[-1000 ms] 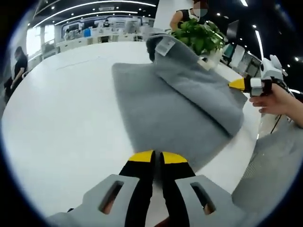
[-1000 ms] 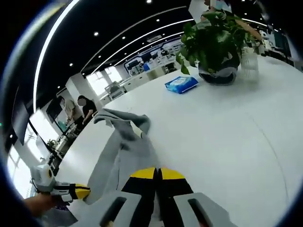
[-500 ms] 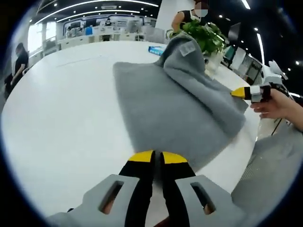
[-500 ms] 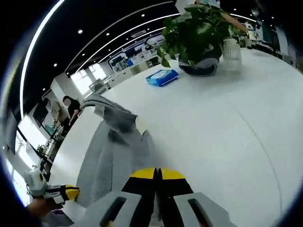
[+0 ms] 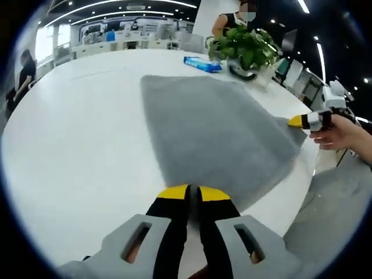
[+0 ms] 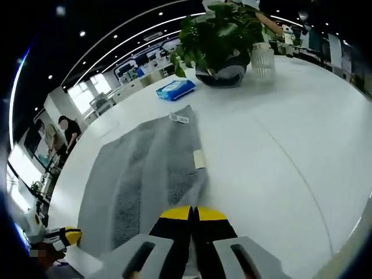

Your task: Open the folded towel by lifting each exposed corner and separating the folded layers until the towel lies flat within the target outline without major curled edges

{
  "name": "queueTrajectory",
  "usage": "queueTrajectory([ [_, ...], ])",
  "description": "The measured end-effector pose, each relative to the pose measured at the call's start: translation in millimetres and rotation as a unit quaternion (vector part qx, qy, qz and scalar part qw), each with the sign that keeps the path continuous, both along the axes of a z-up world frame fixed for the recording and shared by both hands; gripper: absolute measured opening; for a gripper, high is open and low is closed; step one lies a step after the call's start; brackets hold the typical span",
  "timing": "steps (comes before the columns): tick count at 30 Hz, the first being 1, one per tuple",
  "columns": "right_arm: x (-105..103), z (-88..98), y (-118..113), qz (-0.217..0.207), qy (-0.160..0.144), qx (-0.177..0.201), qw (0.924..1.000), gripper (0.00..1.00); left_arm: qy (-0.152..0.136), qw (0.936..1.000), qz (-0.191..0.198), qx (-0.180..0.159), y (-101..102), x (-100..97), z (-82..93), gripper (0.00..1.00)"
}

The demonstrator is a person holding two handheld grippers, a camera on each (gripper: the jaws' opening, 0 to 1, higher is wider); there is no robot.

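the left gripper (image 5: 193, 192) reaches forward from the bottom of the left gripper view with its yellow-tipped jaws pressed together, only a thin dark seam between them. the right gripper (image 6: 193, 213) sits the same way in the right gripper view, jaws closed tip to tip. in the left gripper view the right gripper comes in at the right edge, held in the person's hand (image 5: 343, 131), and in the right gripper view the left gripper's yellow tip shows at the lower left.

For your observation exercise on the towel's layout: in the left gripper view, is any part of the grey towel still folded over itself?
No: the grey towel lies spread in one flat layer on the white table, with no flap raised.
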State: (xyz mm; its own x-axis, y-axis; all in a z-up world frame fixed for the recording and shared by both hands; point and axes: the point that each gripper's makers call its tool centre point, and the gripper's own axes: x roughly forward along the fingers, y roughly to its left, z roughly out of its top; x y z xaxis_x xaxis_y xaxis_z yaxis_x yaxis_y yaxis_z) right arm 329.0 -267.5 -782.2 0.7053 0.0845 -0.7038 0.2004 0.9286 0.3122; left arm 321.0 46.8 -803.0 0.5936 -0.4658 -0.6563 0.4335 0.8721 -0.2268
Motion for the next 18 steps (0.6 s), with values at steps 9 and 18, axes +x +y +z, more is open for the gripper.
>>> queueTrajectory([
  [9,24,42.8,0,0.007,-0.111,-0.019,0.9936,0.0,0.007,0.9998,0.019,0.006,6,2.7,6.0,0.05],
  [18,39,75.5,38,0.099,-0.192,-0.098,0.9714,0.0,-0.01,0.999,0.032,-0.029,3,9.4,17.7,0.05],
])
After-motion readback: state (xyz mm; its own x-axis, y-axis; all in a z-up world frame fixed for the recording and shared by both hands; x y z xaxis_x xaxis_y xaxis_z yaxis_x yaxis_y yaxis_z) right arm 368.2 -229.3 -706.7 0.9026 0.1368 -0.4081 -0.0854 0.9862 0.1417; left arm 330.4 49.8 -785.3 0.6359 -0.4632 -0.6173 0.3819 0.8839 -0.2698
